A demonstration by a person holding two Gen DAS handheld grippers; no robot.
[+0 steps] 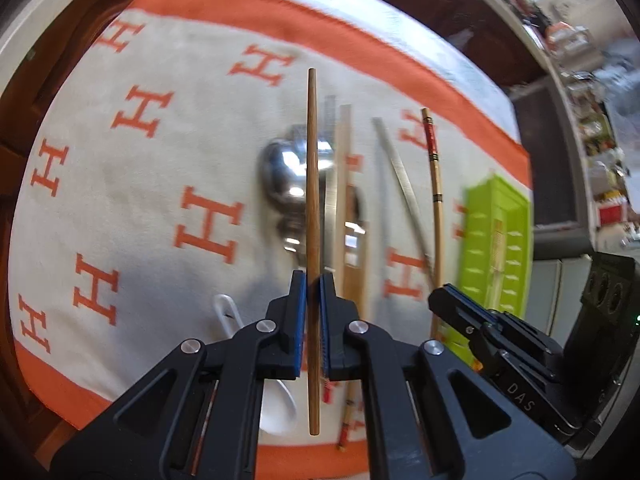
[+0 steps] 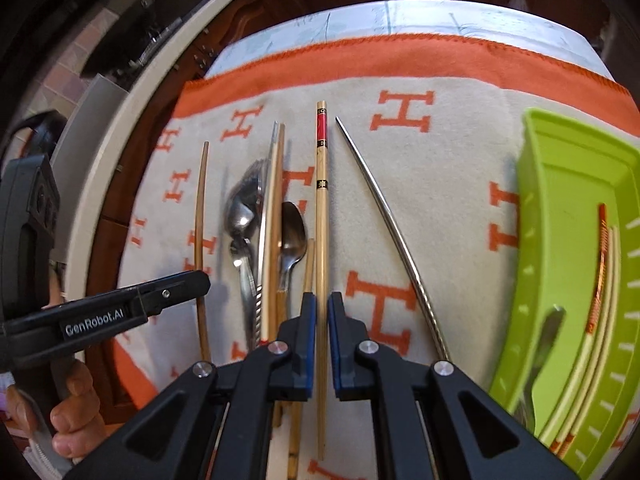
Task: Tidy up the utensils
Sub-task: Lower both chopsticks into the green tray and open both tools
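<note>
My left gripper [image 1: 312, 280] is shut on a plain brown wooden chopstick [image 1: 312, 184] and holds it above the cloth; it also shows in the right wrist view [image 2: 201, 216]. My right gripper [image 2: 322, 300] is shut on a bamboo chopstick with a red and black end [image 2: 321, 184], also seen in the left wrist view [image 1: 435, 184]. On the cloth lie a large metal spoon [image 1: 286, 176], a smaller metal spoon [image 2: 293, 236], pale wooden chopsticks [image 2: 275, 208] and a metal chopstick [image 2: 394, 232]. A green tray [image 2: 560, 216] at the right holds chopsticks and a metal utensil.
A cream cloth with orange H letters and an orange border [image 2: 400, 60] covers the table. A white plastic spoon [image 1: 276, 408] lies under my left gripper. The round table's dark wooden rim [image 1: 16, 128] runs along the left. Cluttered shelves [image 1: 592, 120] stand at the far right.
</note>
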